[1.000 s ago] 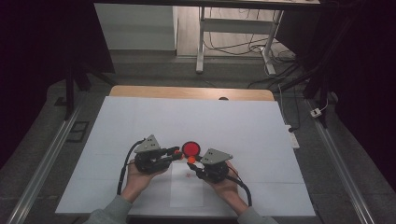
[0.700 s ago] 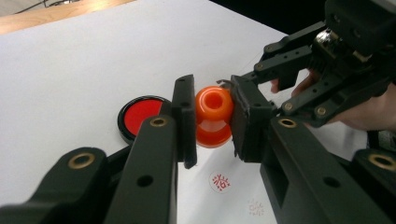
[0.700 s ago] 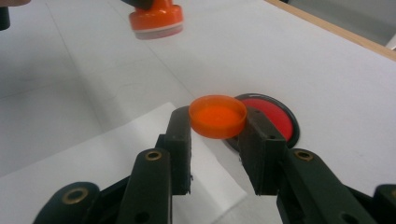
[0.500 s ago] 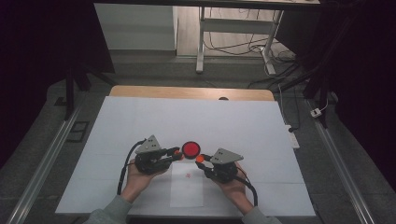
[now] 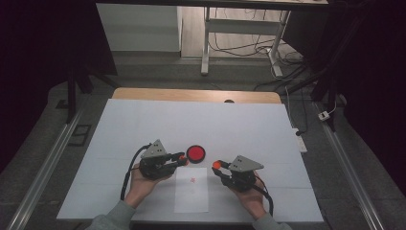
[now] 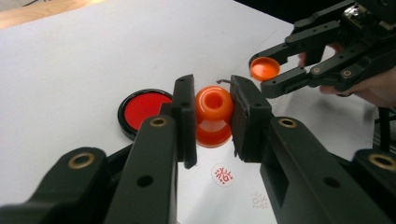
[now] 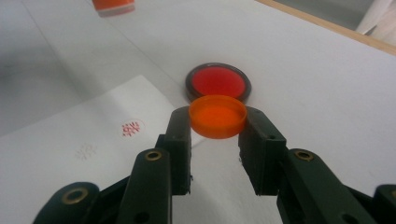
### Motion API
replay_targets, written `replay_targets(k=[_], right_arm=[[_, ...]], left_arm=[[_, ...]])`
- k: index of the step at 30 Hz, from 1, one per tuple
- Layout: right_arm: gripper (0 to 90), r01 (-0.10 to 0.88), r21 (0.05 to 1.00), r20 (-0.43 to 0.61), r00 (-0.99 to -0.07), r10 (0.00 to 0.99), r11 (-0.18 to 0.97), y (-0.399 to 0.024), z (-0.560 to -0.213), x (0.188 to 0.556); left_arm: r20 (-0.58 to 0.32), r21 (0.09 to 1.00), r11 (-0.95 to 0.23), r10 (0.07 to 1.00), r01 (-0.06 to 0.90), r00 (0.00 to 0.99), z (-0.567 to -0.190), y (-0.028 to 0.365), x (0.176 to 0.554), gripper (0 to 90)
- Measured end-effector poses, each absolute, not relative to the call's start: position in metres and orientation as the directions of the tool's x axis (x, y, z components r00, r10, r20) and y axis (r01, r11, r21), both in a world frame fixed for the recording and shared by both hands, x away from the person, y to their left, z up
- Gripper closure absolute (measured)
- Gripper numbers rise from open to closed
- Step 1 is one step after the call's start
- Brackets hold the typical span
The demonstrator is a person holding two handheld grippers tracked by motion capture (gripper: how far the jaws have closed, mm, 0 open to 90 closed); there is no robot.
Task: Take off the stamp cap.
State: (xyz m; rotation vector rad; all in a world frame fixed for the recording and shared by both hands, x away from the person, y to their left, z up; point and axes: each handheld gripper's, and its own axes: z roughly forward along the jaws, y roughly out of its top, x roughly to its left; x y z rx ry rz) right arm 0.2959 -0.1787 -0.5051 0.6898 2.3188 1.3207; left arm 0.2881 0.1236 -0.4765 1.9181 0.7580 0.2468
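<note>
1. My left gripper point(image 6: 212, 119), low in the middle of the left gripper view, has its two black jaws pressed on the sides of an orange plastic stamp with a rounded knob point(image 6: 213, 114). In that view the hollow top of the knob faces the camera and the wider base points away, so I judge I hold it by the body to keep its printing face free.

2. My right gripper point(image 7: 217, 122), at the bottom centre of the right gripper view, pinches a shallow orange plastic cap point(image 7: 217, 115) by its rim, the flat side up. I take it for the stamp's cover, held apart so the stamp stays usable.

3. In the high view the left gripper point(image 5: 181, 158) sits left of centre in the lower half and the right gripper point(image 5: 218, 166) right of centre, well apart, with the cap point(image 5: 216, 165) at the right one's tip.

4. Between them lies a white paper sheet point(image 5: 191, 191) on the white table top point(image 5: 143, 120). It bears one clear red stamped mark point(image 7: 132, 127) and a much fainter one point(image 7: 85, 150) beside it.

5. Just above the sheet's top edge in the high view stands a round black-rimmed ink pad point(image 5: 195, 153). It is open and filled with red ink, placed near both grippers, I judge, for easy dipping.
</note>
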Motion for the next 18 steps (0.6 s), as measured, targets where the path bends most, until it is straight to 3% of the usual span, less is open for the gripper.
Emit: replay_targets(k=[18], right_arm=[[64.9,0.264,0.873,-0.087,-0.742,0.664,0.409,-0.229,-0.502,0.275]], left_arm=[[-0.162,0.863,-0.299,0.598,0.406,0.785,-0.479,0.122,0.290,72.8]])
